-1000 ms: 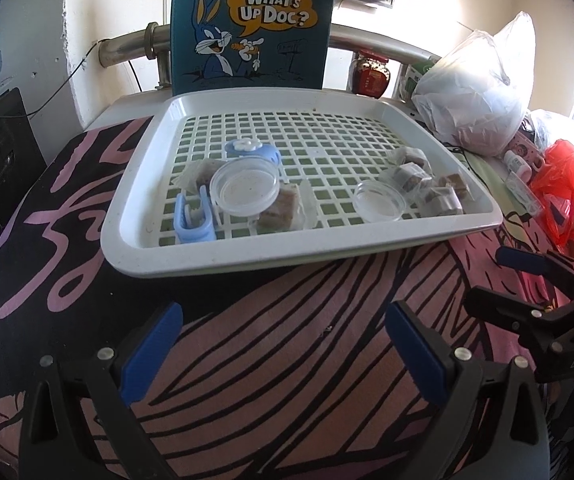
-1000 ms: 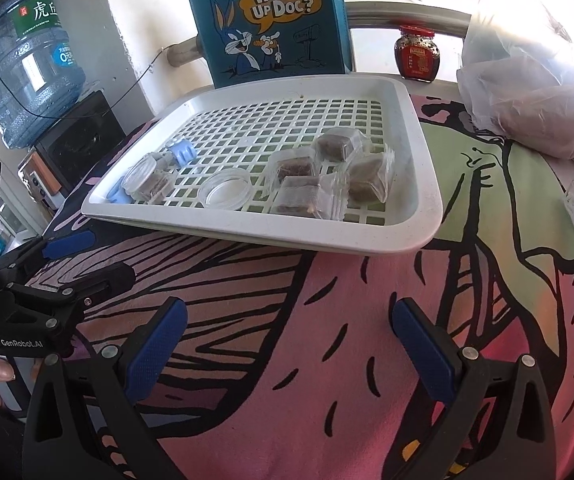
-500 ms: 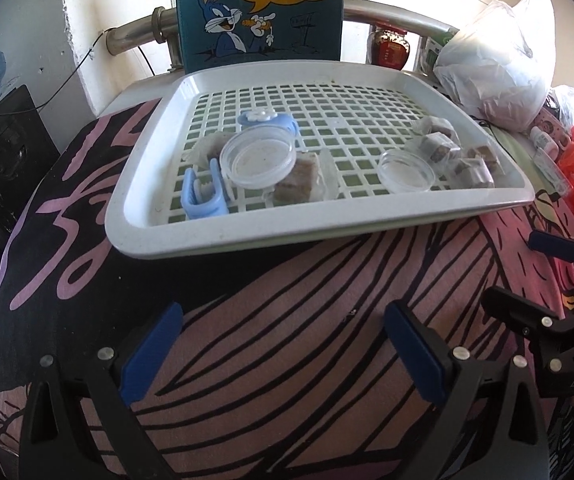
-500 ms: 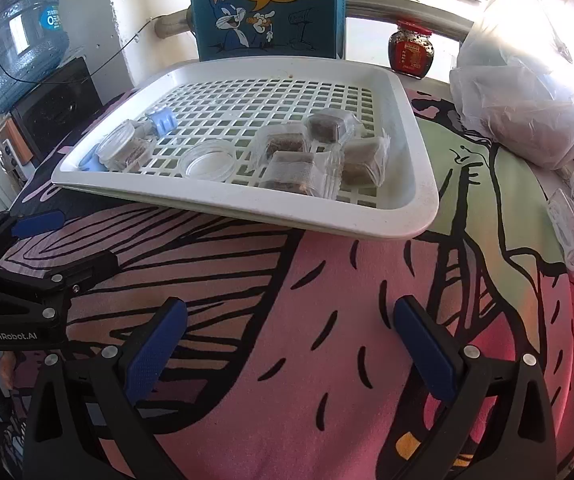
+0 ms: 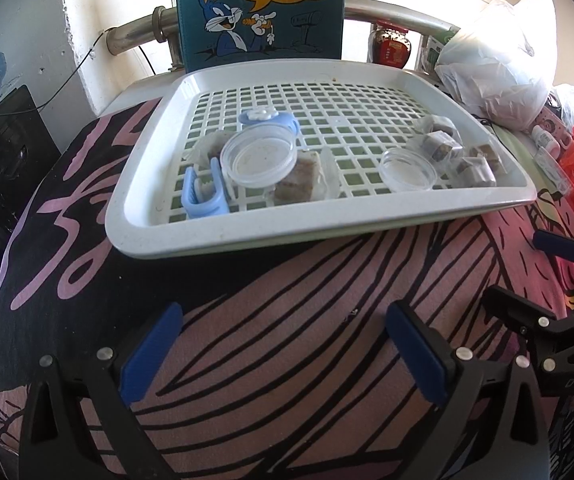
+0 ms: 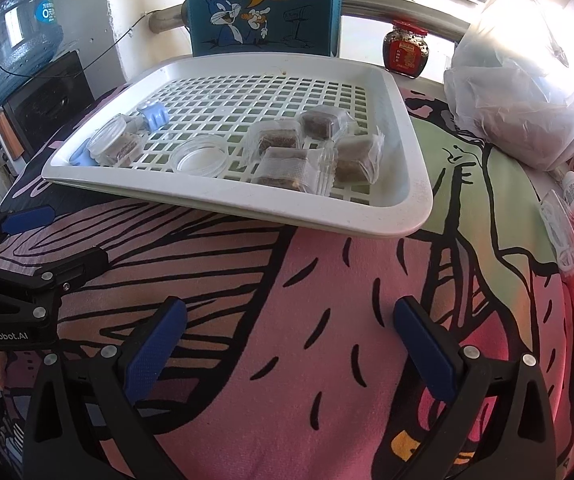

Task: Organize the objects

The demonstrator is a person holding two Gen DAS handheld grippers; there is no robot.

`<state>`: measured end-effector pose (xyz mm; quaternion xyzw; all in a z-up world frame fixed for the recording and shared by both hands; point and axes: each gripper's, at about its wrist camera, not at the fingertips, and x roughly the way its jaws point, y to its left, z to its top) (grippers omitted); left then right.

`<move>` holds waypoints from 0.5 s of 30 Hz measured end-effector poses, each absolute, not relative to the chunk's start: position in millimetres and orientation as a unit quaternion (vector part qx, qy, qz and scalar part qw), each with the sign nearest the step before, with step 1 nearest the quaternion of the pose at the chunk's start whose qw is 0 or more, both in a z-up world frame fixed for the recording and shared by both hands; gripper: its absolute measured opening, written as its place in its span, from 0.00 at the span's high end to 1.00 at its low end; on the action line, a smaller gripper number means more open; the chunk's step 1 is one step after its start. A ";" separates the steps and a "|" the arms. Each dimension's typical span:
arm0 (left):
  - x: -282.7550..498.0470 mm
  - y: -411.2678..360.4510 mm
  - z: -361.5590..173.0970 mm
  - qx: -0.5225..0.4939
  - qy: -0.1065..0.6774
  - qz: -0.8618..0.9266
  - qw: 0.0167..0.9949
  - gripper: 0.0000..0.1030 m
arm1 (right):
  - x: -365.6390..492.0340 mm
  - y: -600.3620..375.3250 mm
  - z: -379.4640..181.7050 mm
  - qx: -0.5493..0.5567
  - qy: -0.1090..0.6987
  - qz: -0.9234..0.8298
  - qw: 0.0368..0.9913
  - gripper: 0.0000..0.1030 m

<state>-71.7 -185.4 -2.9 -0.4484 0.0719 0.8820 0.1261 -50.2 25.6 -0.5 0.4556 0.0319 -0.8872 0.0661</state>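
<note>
Hovering above the cloth [image 5: 287,320], both grippers sit short of the tray [image 5: 247,240] with jaws spread wide and nothing held. The left gripper [image 5: 283,348] faces the tray's near-left part, where a tub [image 5: 257,156] rests partly on a wrapped cake [image 5: 299,182], with a blue clip [image 5: 203,196] just beside it and a blue cap [image 5: 267,120] behind. The right gripper [image 6: 287,344] faces the other cluster: four wrapped cakes [image 6: 283,160] packed close together, and a clear lid [image 6: 199,157] lying apart to their left.

The step in hand looks like the approach to a first pick. It should go best by taking a piece with free sides: the lid, or the outermost cake, rather than the stacked tub. The wrappers look slippery and soft, so the jaws should close across the firm block, not the loose film.

The tray has a raised rim, and its near edge appears to lift off the cloth, so a gripper must come over the rim and down, without pressing that edge. The tray's far half is bare grid, giving good room to set things. A bag [image 6: 527,92] crowds the right side, and each gripper lies near the other, so sideways swings need care.
</note>
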 end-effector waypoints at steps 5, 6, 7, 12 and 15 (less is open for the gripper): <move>-72.6 -184.9 -4.1 -0.449 0.069 0.883 0.122 0.00 | -49.2 23.3 0.2 0.456 0.026 -0.888 0.056 0.00; -72.8 -184.8 -4.2 -0.449 0.069 0.883 0.120 0.00 | -48.9 22.6 0.2 0.457 0.024 -0.888 0.052 0.00; -72.8 -184.8 -4.3 -0.449 0.068 0.883 0.120 0.00 | -48.4 21.9 0.2 0.457 0.022 -0.888 0.047 0.00; -71.1 -184.9 -3.9 -0.450 0.067 0.883 0.116 0.00 | -44.9 18.6 0.5 0.457 0.016 -0.889 0.033 0.00; -68.2 -185.1 -3.8 -0.450 0.066 0.884 0.111 0.00 | -44.1 17.8 0.7 0.457 0.016 -0.889 0.032 0.00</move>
